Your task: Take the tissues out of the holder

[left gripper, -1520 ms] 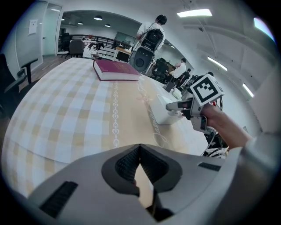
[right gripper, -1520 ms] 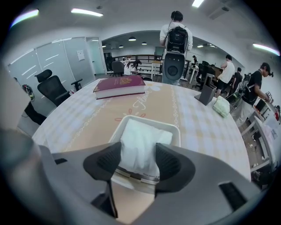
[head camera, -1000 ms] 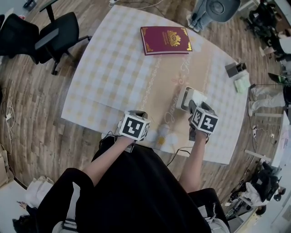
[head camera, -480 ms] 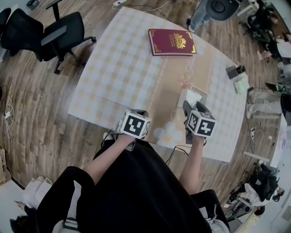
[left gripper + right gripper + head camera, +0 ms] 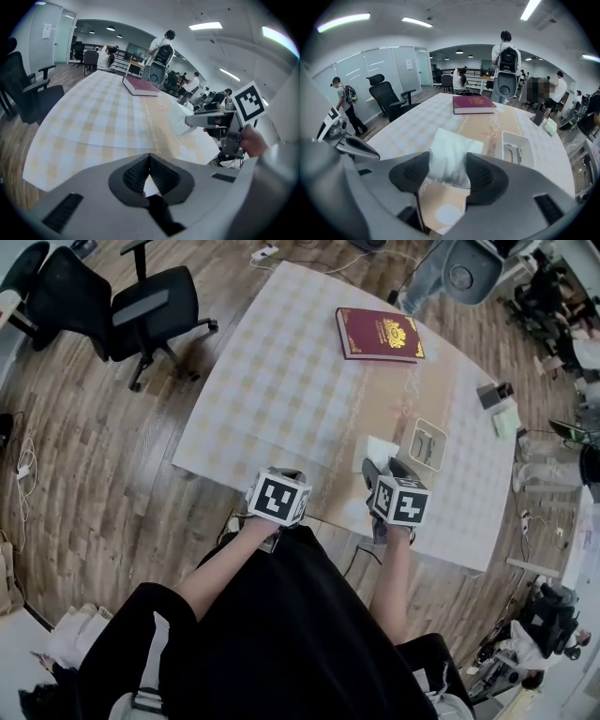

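The right gripper point(image 5: 448, 172) grips a white wad of tissues point(image 5: 450, 152) between its jaws, out of the white holder point(image 5: 428, 444). In the head view the holder sits on the checked table point(image 5: 281, 381) just beside the wad, at its 3 o'clock, and a red book point(image 5: 380, 334) lies well apart at 12 o'clock. At the right gripper's 9 o'clock, the left gripper point(image 5: 150, 163) hangs at the near table edge, jaws clenched together and empty

A table point(image 5: 281, 381) under a pale checked cloth point(image 5: 272, 427) carried a dark red book point(image 5: 379, 334) at one o'clock, a white holder point(image 5: 427, 444) at four o'clock, and a small grey box point(image 5: 494, 393) beside a pale green pad point(image 5: 505, 418) at three o'clock.
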The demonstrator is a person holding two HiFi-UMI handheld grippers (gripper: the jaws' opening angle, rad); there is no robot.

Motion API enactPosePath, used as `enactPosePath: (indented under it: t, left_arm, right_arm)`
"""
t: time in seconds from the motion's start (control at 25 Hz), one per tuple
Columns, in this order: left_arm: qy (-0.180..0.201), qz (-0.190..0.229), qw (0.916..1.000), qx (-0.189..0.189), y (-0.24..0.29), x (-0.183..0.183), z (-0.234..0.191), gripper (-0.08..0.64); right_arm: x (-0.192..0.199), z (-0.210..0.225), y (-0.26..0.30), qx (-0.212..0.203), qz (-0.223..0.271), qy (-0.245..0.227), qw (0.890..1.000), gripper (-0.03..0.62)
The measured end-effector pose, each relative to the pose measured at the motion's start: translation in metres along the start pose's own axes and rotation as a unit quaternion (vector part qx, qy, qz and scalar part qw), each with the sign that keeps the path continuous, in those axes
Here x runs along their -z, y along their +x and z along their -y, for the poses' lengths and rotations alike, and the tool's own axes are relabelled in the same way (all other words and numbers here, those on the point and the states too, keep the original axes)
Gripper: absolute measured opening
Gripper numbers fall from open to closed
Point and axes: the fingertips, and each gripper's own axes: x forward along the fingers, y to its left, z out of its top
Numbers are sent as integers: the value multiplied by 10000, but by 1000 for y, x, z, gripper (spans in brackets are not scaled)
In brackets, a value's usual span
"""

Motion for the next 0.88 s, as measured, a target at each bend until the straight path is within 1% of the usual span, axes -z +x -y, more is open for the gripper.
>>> enactPosePath:
  t: [0.24, 0.36, 0.44, 0.64, 0.88]
  left_arm:
    - [-28, 7, 10000, 30, -27, 24, -19, -2]
    - [-103, 63, 9999, 17, -41, 32, -34, 0]
    - [-230, 130, 9996, -78, -53, 36, -53, 0]
    - [-455, 278, 9976, -452, -85, 55, -99, 0]
    - [-673, 279, 9955, -599, -111, 94, -128, -2]
  right_arm:
    - [15, -53, -4, -154, -55, -57, 9998, 261]
    - [21, -76, -5, -144, -120, -136, 9997, 261]
    - [24, -90, -5, -164, -151, -191, 9996, 261]
    - [31, -129, -5, -327, -199, -296, 9988, 261]
    - [42, -193, 3, -657, -281, -527, 9960, 261]
